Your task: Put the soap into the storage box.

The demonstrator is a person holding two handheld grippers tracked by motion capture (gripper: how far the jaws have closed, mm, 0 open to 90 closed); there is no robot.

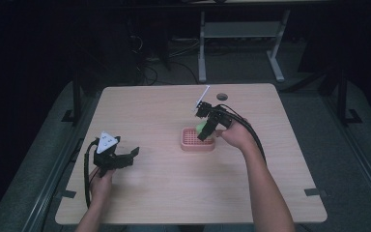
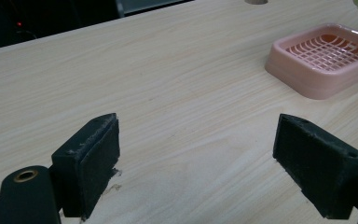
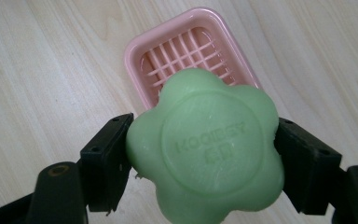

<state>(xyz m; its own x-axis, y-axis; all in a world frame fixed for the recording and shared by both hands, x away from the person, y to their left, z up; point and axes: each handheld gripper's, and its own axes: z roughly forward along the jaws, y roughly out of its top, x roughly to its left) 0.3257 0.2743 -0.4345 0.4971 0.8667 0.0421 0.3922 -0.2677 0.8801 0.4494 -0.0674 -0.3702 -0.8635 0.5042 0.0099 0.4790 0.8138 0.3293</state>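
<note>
A: Describe the left gripper (image 1: 134, 153).
B: Black body, grey three-cornered plate on top, black cable trailing. Fingers (image 2: 91, 161) are black blocks with worn pads.
A: The right gripper (image 1: 204, 129)?
B: Black, thick black cable, screw holes in its fingers (image 3: 103, 161).

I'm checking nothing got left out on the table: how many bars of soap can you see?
1. The green soap is clamped in the right gripper, held above the pink soap dish. None lies in the dish or elsewhere on the table.
</note>
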